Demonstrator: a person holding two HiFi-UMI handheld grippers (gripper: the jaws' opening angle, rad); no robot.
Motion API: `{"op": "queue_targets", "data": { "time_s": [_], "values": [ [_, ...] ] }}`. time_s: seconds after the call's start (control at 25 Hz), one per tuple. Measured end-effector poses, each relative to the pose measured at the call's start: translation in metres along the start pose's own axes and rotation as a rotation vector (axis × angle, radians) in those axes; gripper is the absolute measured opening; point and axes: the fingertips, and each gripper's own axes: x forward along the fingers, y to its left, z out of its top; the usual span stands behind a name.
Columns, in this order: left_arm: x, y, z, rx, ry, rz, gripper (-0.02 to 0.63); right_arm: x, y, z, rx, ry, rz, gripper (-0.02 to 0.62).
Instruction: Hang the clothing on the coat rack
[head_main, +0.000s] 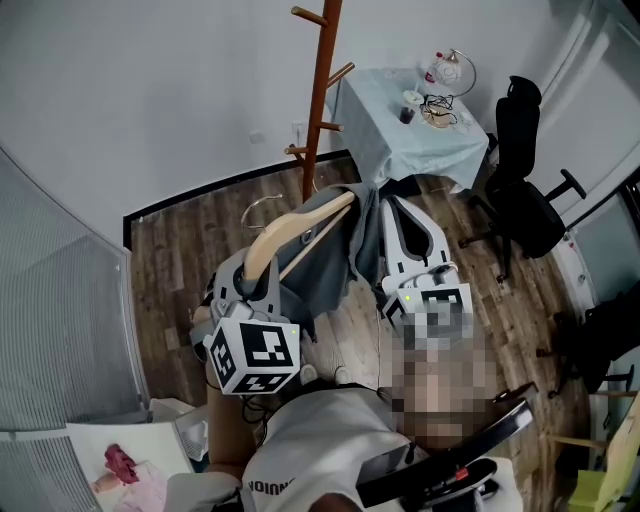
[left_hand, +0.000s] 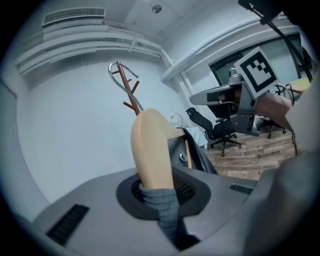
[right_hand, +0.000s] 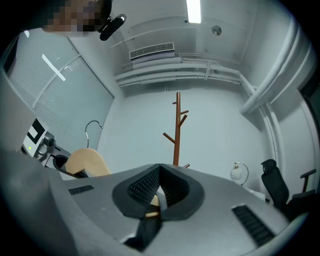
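Your left tongs (left_hand: 157, 192) and right tongs (right_hand: 152, 200) pinch a pale wooden hanger's (head_main: 295, 228) ends, grey clothing (head_main: 330, 262) draped; lift level toward the brown wooden coat rack (head_main: 322, 90).

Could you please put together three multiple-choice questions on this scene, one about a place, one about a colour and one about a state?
1. Where does the coat rack stand?
A. Beside the cloth-covered table, near the wall
B. On top of the table
C. Lying flat, tipped over

2. What colour is the garment on the hanger?
A. Red
B. Grey
C. Yellow

3. What is the left hand-held gripper doing?
A. Open and empty
B. Shut on the hanger
C. Shut on the coat rack

Answers:
1 A, since the head view shows its pole rising upright just left of the table.
2 B, since grey cloth drapes over the pale wooden hanger.
3 B, since the left gripper view shows its jaws clamped on the hanger's end, with cloth caught there too.
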Motion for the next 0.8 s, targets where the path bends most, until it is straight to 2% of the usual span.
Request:
{"op": "queue_targets", "data": {
  "time_s": [0.52, 0.8],
  "values": [
    [0.008, -0.007, 0.000, 0.023, -0.058, -0.110, 0.035, -0.006, 0.002, -0.004, -0.013, 0.008, -0.123, 0.020],
    [0.032, -0.014, 0.007, 0.000, -0.043, -0.123, 0.032, 0.007, -0.020, -0.005, 0.008, -0.009, -0.126, 0.020]
  ]
}}
